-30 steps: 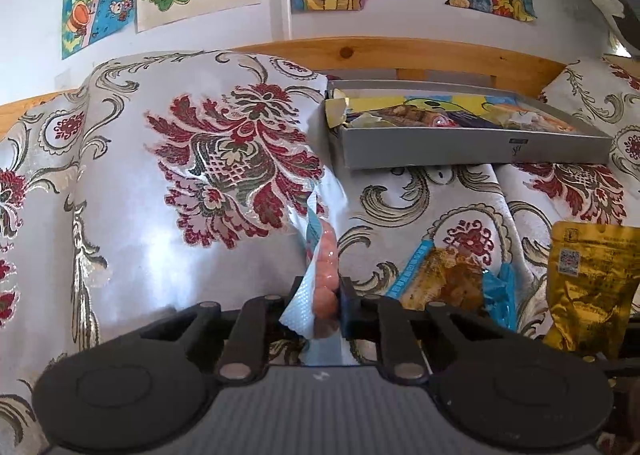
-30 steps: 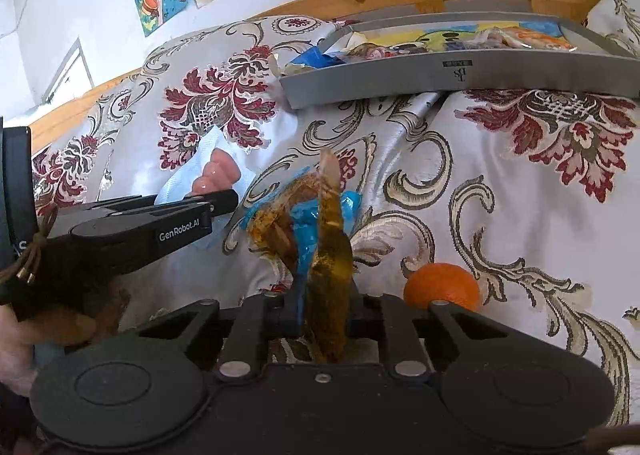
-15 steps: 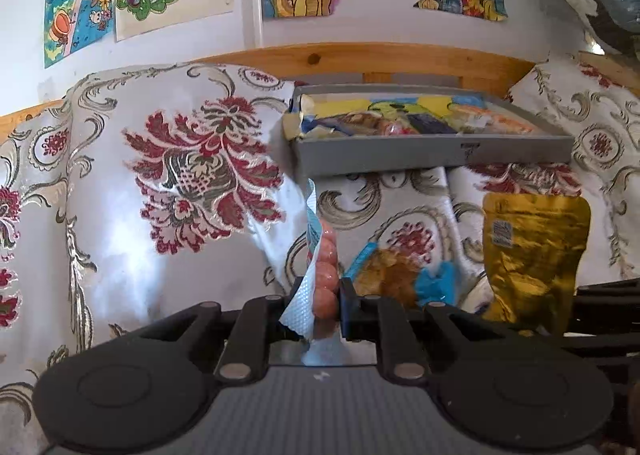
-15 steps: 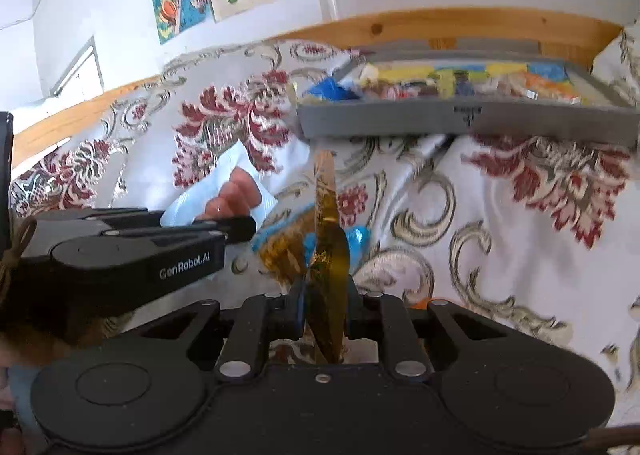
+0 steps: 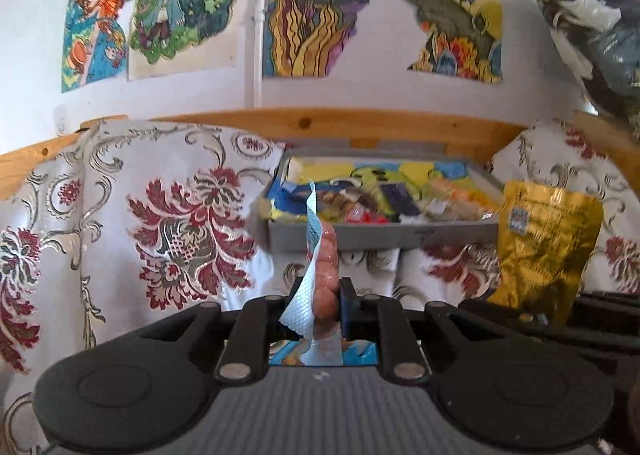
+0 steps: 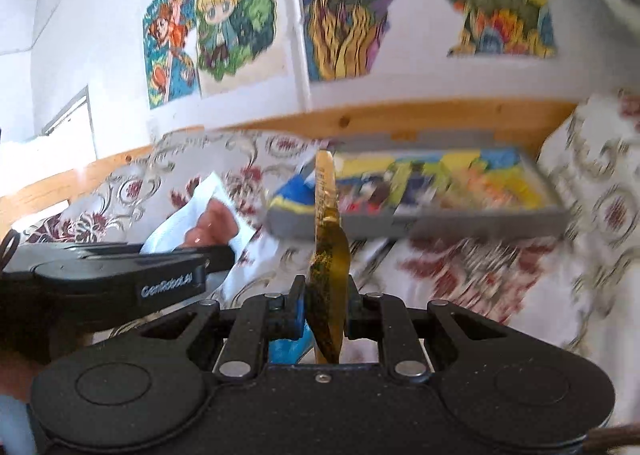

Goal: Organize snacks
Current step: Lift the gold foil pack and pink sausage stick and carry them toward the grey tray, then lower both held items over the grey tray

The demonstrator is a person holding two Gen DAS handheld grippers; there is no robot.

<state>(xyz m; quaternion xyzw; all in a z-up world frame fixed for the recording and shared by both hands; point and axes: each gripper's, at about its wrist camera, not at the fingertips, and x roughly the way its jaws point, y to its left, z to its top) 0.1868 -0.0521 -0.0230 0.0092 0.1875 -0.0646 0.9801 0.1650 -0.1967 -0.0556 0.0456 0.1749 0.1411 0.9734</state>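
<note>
My left gripper [image 5: 319, 305] is shut on a clear-and-blue sausage packet [image 5: 322, 255], held edge-on and lifted off the bed. My right gripper [image 6: 326, 305] is shut on a gold foil snack pouch [image 6: 328, 255], also edge-on; the same gold pouch [image 5: 544, 247] shows flat-faced at the right of the left wrist view. Ahead of both lies a grey tray [image 5: 384, 233] filled with several colourful snack packets, also seen as the grey tray [image 6: 440, 223] in the right wrist view. The left gripper [image 6: 224, 257] with its sausage packet [image 6: 200, 215] appears at the left of the right wrist view.
The tray rests on a bed covered by a silver cloth with red flowers [image 5: 184, 239]. A wooden headboard [image 5: 320, 123] and a wall with colourful posters [image 5: 320, 7] stand behind. A blue wrapper [image 6: 286, 347] peeks out under the right gripper.
Both grippers have risen and tilted upward with their packets, closer to the tray. The blue-and-brown packet and the orange on the bed have dropped out of view.
</note>
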